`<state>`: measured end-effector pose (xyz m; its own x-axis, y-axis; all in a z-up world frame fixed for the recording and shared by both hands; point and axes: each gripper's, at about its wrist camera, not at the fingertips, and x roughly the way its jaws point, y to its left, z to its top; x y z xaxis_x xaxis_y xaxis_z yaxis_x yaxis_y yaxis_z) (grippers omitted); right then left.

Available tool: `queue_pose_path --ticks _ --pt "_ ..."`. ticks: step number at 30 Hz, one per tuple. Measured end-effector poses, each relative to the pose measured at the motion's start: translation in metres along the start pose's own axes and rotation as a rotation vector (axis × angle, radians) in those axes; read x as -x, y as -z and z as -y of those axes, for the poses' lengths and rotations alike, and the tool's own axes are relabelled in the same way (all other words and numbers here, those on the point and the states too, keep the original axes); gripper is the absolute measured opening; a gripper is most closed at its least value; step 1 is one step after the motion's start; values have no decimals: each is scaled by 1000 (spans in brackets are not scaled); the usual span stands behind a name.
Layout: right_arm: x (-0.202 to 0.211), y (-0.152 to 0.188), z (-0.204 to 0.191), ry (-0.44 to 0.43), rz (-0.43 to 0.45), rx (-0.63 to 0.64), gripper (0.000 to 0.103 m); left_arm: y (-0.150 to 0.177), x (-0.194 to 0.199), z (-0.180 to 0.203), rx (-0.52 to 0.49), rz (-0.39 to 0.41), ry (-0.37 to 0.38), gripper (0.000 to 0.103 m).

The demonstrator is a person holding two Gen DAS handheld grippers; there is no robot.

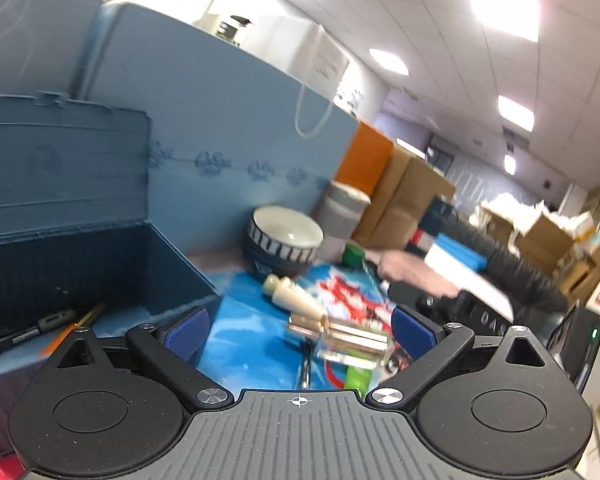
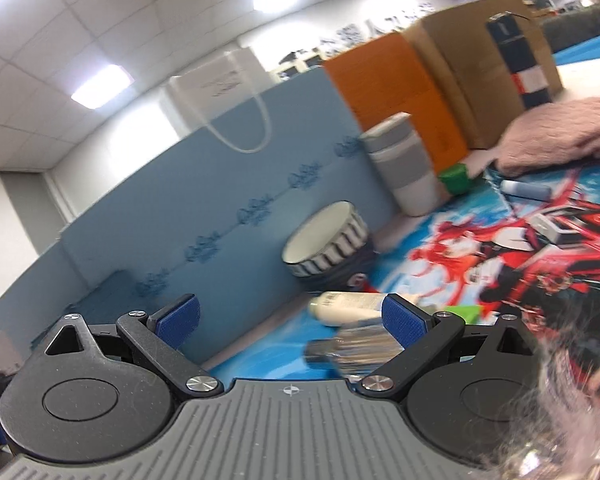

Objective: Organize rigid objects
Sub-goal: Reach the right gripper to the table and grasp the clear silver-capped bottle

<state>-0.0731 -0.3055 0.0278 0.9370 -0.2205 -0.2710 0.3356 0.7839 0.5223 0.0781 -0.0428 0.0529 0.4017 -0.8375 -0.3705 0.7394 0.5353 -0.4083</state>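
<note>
My left gripper (image 1: 298,332) is open and empty above a printed blue mat (image 1: 252,340). A clear bottle with a gold cap (image 1: 340,334) lies between its fingers, below them. A cream bottle (image 1: 296,294) lies just beyond. An open blue box (image 1: 80,264) with pens (image 1: 40,330) in it stands at the left. My right gripper (image 2: 292,322) is open and empty. A cream bottle (image 2: 346,306) and a blurred clear bottle (image 2: 352,346) lie near its right finger (image 2: 404,320).
A striped bowl (image 1: 284,240) (image 2: 324,240) and a grey-white cup (image 1: 342,214) (image 2: 404,164) stand by the blue partition (image 1: 220,112). A green cap (image 2: 456,178), a small tube (image 2: 528,189), a pink cloth (image 2: 560,136) and cardboard boxes (image 2: 480,64) lie at the right.
</note>
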Motion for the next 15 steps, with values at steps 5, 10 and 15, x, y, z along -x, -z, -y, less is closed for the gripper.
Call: queue_pose_path --ticks 5,10,15 --pt "-9 -2 0 74 -26 152 98 7 -8 7 -48 -35 -24 100" --pt "-36 1 -17 143 -111 640 98 10 -11 9 -95 -52 -42 100" --pt "-54 8 -17 -70 -277 1036 97 14 -16 10 -130 -86 -43 100"
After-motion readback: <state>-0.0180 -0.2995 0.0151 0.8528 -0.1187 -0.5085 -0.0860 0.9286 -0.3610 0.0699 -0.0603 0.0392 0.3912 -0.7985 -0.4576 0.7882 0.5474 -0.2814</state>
